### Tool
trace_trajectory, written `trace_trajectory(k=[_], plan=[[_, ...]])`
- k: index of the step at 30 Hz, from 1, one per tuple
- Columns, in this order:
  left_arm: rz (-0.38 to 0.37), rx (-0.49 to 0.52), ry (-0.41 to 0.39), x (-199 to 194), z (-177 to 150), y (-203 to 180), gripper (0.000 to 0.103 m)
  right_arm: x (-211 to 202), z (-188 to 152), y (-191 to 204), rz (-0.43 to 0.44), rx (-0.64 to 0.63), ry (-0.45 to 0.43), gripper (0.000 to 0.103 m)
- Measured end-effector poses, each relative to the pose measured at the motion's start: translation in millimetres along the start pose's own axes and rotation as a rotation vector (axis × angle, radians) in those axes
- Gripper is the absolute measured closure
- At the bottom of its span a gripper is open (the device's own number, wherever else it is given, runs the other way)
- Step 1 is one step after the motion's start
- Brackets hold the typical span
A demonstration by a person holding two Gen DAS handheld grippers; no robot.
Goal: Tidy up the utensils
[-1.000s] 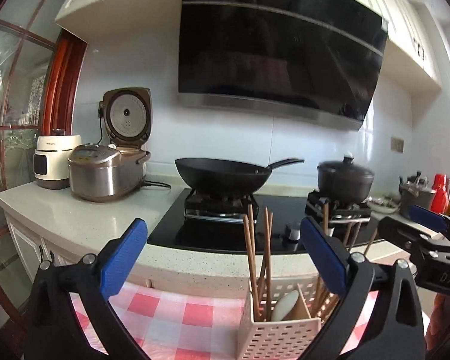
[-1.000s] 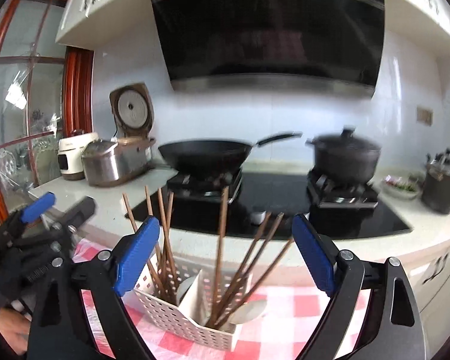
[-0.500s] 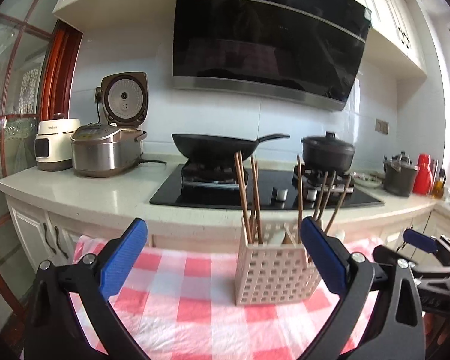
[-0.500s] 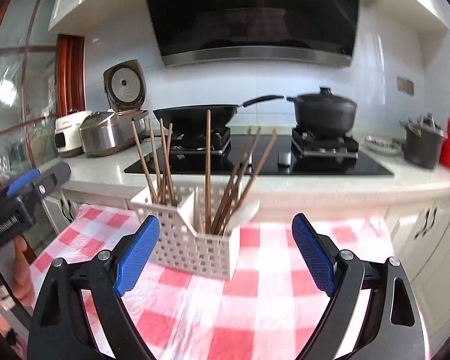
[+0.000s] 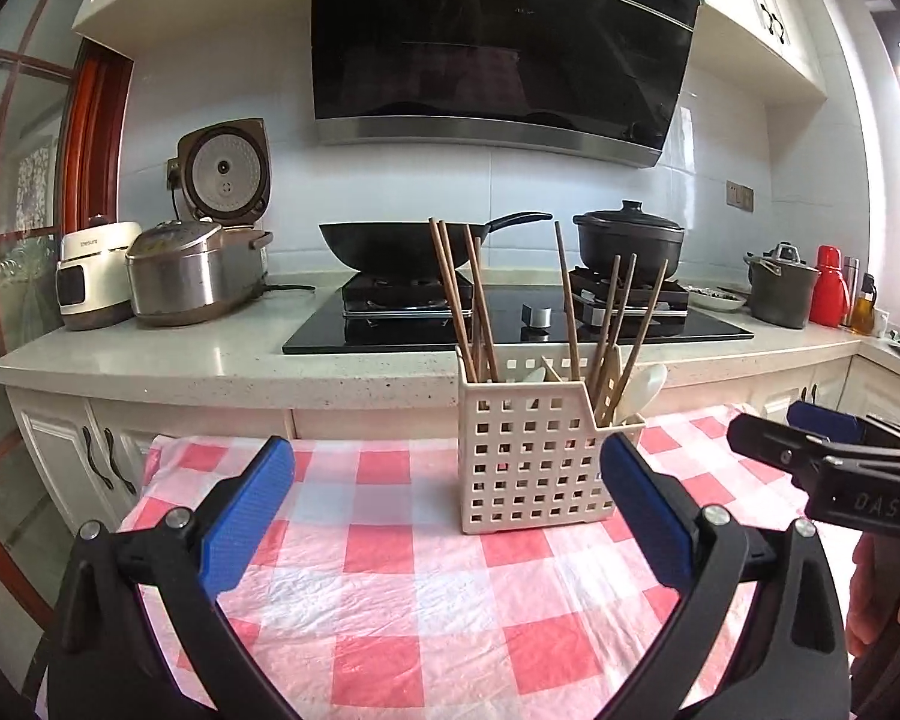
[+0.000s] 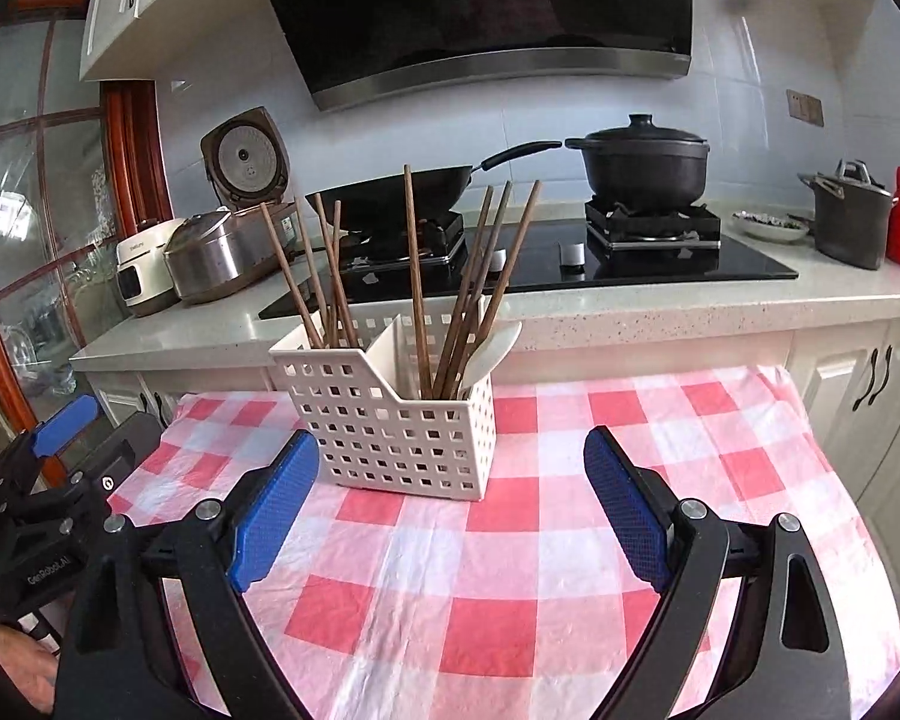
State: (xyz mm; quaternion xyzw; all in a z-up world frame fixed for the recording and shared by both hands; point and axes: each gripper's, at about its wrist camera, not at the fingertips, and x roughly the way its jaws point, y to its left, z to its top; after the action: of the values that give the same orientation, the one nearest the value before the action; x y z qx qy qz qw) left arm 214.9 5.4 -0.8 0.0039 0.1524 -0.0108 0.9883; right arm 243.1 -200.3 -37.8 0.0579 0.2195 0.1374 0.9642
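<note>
A white perforated utensil holder (image 5: pixel 534 456) stands on the red-and-white checked cloth (image 5: pixel 426 612). It holds several brown chopsticks (image 5: pixel 480 300) and a white spoon (image 5: pixel 645 387). It also shows in the right wrist view (image 6: pixel 390 420), with the chopsticks (image 6: pixel 414 276) and spoon (image 6: pixel 489 354) in two compartments. My left gripper (image 5: pixel 444 516) is open and empty, a little in front of the holder. My right gripper (image 6: pixel 450 510) is open and empty, also just in front of it.
Behind the cloth runs a counter (image 5: pixel 210 348) with a black hob, a wok (image 5: pixel 402 246), a black pot (image 5: pixel 630 240), a steel rice cooker (image 5: pixel 186 282) and a red bottle (image 5: pixel 831 285). White cabinet doors (image 6: pixel 858 384) stand below the counter.
Both grippers have drawn back and tilted down from the holder. More of the checked cloth shows, and the holder now appears whole. Both stay open.
</note>
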Motion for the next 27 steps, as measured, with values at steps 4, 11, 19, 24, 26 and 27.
trace_trajectory(k=[4, 11, 19, 24, 26, 27], plan=[[-0.005, 0.003, 0.007, 1, -1, 3, 0.005, -1, -2, 1, 0.010, -0.014, -0.004, 0.019], [-0.017, 0.001, 0.000, -3, 2, 4, 0.005, -9, -3, 5, 0.015, -0.033, -0.030, 0.019], [-0.051, -0.011, 0.000, -4, 1, 6, 0.005, -17, -2, 7, 0.025, -0.045, -0.045, 0.018], [-0.060, -0.016, 0.000, -4, -2, 8, 0.005, -16, -2, 9, 0.030, -0.049, -0.040, 0.018], [-0.062, -0.015, 0.001, -4, -3, 9, 0.005, -16, -3, 9, 0.030, -0.046, -0.038, 0.018], [-0.059, -0.013, 0.000, -4, -3, 9, 0.005, -16, -3, 9, 0.029, -0.045, -0.038, 0.018]])
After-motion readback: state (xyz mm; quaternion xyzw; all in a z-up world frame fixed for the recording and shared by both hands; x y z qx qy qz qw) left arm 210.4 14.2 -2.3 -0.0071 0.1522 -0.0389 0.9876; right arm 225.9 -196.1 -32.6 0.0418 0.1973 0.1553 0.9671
